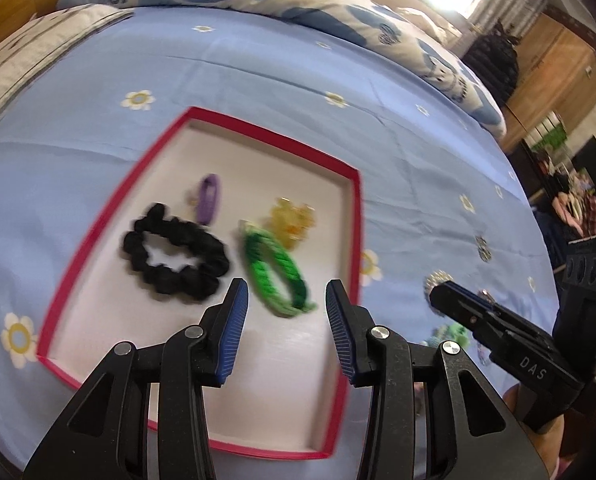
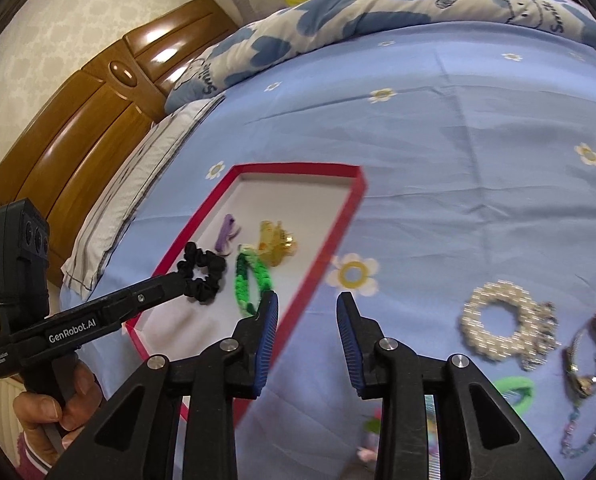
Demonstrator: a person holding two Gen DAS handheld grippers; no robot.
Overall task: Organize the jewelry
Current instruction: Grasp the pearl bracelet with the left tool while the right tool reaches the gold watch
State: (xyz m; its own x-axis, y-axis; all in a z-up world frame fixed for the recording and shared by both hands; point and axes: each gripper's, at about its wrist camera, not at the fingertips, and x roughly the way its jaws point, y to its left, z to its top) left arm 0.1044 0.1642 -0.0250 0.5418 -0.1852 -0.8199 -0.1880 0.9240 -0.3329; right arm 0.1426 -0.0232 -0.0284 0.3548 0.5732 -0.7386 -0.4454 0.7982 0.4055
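Observation:
A red-rimmed tray (image 1: pixel 353 216) with a white floor lies on the blue bedspread (image 1: pixel 258 80). In it are a black scrunchie (image 1: pixel 174 256), a green braided bracelet (image 1: pixel 278 276), a purple hair clip (image 1: pixel 208 199) and a yellow claw clip (image 1: pixel 290 220). My left gripper (image 1: pixel 286 292) is open and empty, just above the tray near the green bracelet. My right gripper (image 2: pixel 306 304) is open and empty over the tray's right rim (image 2: pixel 317 264). A pearl scrunchie (image 2: pixel 501 328), a green hair tie (image 2: pixel 513 390) and beaded chains (image 2: pixel 585 380) lie loose on the bedspread to its right.
A blue-and-white duvet (image 2: pixel 377 4) is bunched along the far side. A pillow (image 2: pixel 138 184) and a wooden headboard (image 2: pixel 82 120) are at the left. A wardrobe and clutter (image 1: pixel 553 80) stand beyond the bed's right edge.

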